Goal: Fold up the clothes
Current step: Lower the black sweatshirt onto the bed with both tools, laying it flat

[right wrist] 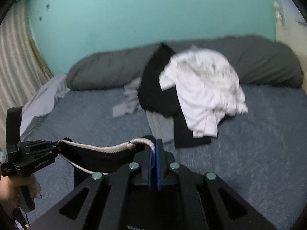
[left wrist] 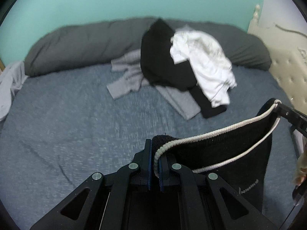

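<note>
Bed: blue-grey knitted bed cover, taken as landmark.
Garment: black knit garment with white cord-trimmed waistband, stretched above the cover's near edge.
Left gripper: clamped on waistband.
Right gripper: clamped on waistband's other end.

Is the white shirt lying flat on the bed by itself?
No, the white shirt is crumpled on top of a black garment in the pile on the bed.
</note>
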Action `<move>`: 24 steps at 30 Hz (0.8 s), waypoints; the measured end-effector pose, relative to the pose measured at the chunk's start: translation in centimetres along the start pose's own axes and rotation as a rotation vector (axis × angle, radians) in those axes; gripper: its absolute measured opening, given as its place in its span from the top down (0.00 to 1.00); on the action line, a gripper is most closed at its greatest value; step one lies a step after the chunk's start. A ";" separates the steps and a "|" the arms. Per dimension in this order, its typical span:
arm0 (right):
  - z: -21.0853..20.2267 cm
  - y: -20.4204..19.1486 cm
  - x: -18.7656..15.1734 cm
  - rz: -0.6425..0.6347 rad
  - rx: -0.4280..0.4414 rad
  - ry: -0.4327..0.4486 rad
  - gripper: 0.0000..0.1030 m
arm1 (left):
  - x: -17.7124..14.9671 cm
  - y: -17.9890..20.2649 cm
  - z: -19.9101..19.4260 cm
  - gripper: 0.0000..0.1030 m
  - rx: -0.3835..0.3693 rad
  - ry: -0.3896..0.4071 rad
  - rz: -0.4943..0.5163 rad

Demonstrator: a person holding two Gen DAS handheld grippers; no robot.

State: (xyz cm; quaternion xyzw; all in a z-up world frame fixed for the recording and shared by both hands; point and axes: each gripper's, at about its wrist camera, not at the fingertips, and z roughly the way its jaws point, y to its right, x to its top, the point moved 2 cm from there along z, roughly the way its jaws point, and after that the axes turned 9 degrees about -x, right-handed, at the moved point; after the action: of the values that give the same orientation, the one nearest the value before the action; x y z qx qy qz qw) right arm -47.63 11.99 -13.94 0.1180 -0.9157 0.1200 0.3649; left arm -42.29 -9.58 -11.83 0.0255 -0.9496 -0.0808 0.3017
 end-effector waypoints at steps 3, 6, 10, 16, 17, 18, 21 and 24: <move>3.6 0.8 -1.6 0.013 -0.004 -0.043 0.97 | -1.0 -0.8 3.5 0.95 0.000 -0.045 -0.007; 6.7 1.3 -3.2 0.029 -0.001 -0.091 0.97 | -2.0 -1.4 5.9 0.94 -0.010 -0.076 -0.029; 9.7 1.6 -5.0 0.040 0.004 -0.142 0.96 | -3.4 -2.3 9.1 0.92 -0.023 -0.118 -0.059; 11.6 2.9 -6.5 0.141 0.071 -0.194 0.55 | -4.9 -4.0 11.6 0.37 -0.080 -0.124 -0.153; 11.4 3.2 -6.4 0.152 0.081 -0.186 0.48 | -4.9 -4.4 11.4 0.35 -0.096 -0.110 -0.185; 11.1 3.5 -6.3 0.164 0.091 -0.177 0.42 | -4.9 -4.9 11.0 0.35 -0.112 -0.096 -0.214; 10.3 4.4 -6.1 0.194 0.120 -0.150 0.42 | -4.4 -5.7 9.5 0.33 -0.142 -0.048 -0.258; 8.6 4.8 -5.3 0.179 0.134 -0.086 0.42 | -3.8 -5.9 7.7 0.33 -0.157 0.006 -0.254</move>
State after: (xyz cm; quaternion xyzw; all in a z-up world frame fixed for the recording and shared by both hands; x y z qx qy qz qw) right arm -50.84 14.56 -24.34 0.0651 -0.9274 0.2077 0.3043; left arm -43.59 -13.94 -21.17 0.1222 -0.9286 -0.1921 0.2929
